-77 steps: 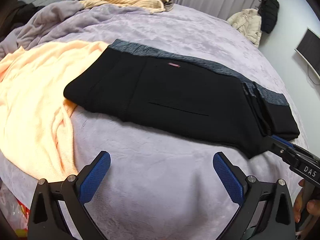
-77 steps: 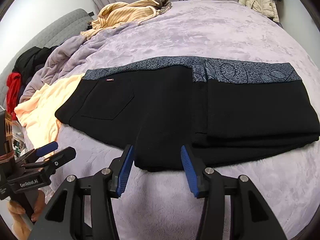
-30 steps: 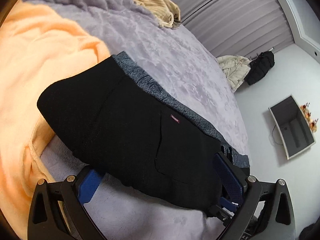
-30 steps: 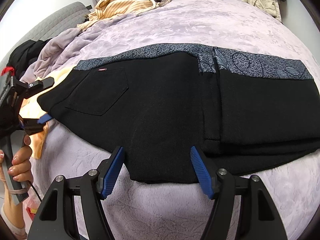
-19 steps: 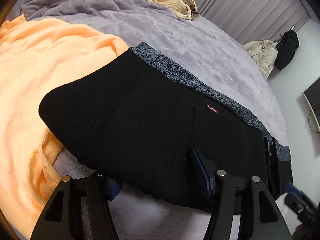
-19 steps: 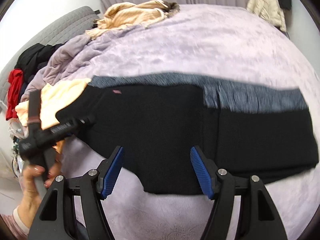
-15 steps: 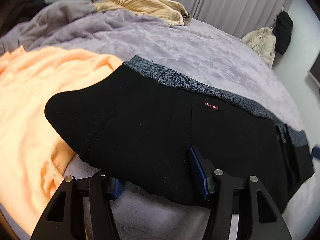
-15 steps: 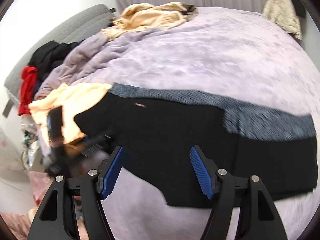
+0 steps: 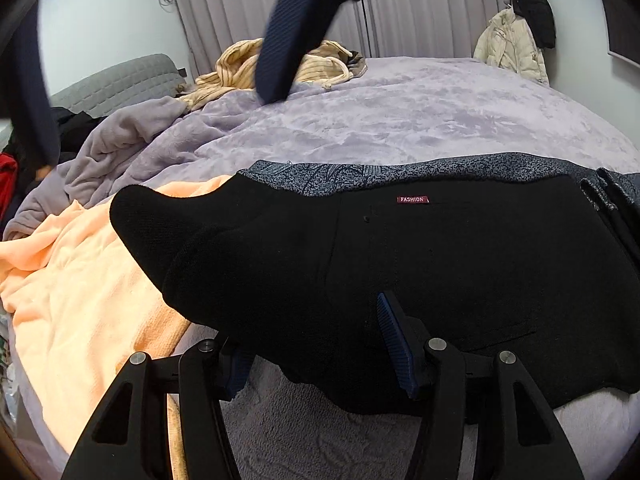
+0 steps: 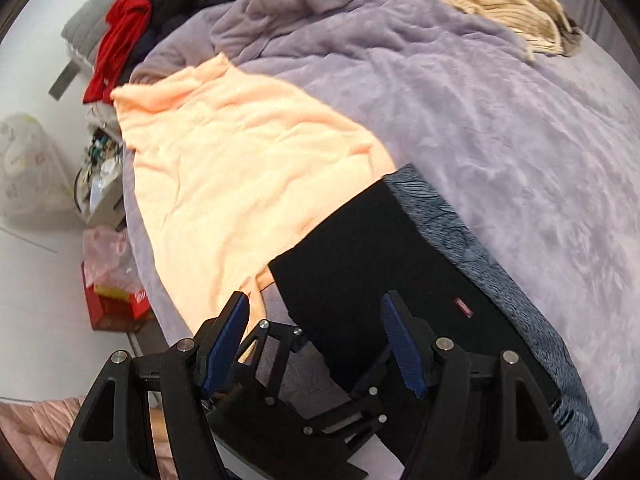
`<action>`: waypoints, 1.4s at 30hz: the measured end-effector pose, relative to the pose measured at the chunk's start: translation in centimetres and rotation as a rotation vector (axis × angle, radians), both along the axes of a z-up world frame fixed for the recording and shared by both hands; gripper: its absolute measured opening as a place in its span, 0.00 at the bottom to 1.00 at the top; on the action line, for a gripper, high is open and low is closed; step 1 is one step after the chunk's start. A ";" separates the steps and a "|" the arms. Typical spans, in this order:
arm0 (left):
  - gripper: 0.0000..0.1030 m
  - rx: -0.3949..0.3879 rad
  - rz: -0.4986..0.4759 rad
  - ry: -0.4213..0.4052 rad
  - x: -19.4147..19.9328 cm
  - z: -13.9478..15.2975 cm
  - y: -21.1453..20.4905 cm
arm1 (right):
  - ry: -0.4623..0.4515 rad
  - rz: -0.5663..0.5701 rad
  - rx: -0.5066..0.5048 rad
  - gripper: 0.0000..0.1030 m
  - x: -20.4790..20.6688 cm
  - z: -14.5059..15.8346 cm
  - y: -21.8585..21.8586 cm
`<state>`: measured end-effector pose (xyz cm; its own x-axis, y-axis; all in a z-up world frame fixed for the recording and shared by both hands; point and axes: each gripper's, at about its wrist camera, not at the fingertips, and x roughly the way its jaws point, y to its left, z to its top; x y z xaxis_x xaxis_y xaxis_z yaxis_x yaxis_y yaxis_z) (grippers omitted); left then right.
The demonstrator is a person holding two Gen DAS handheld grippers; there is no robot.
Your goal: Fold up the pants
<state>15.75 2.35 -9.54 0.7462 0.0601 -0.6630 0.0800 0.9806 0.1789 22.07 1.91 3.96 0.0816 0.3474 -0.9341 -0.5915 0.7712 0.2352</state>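
The black pants (image 9: 440, 264) are lying on the purple bed cover (image 9: 400, 120), already doubled over, patterned grey waistband along the far edge around 12 o'clock in the left wrist view. The left claw (image 9: 320, 340) has the near-left hem sitting between its fingers, and that end is lifted up in a hump. One blue pad (image 9: 394, 338) shows on top of the cloth; the other is buried under it. I honestly can't tell if it's properly clamped or just straddling the fabric.

The right claw (image 10: 316, 332) is spread wide, holding nothing, hovering right above the left claw's body.

What worries me:

- If the left grip only has the top layer, the bottom layers will probably stay behind and the fold goes lopsided.
- The left end of the pants overlaps the peach blanket (image 9: 80, 280) at about 9 o'clock. A deep pinch could drag that along too.
- The two claws are really close together, so they could knock into each other on the next move.
- Thick knit, looks heavy, so it might slide out of a shallow pinch mid-lift.
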 end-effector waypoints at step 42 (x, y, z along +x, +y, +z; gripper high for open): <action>0.57 0.094 -0.569 -0.196 -10.5 11.3 -28.3 | -0.182 -0.614 0.662 0.16 -13.9 6.1 -40.1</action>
<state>5.24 -25.95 1.75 0.7860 -0.3322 -0.5213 0.5435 0.7733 0.3266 8.17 -38.20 10.04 0.5548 0.6532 -0.5152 -0.1934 0.7036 0.6838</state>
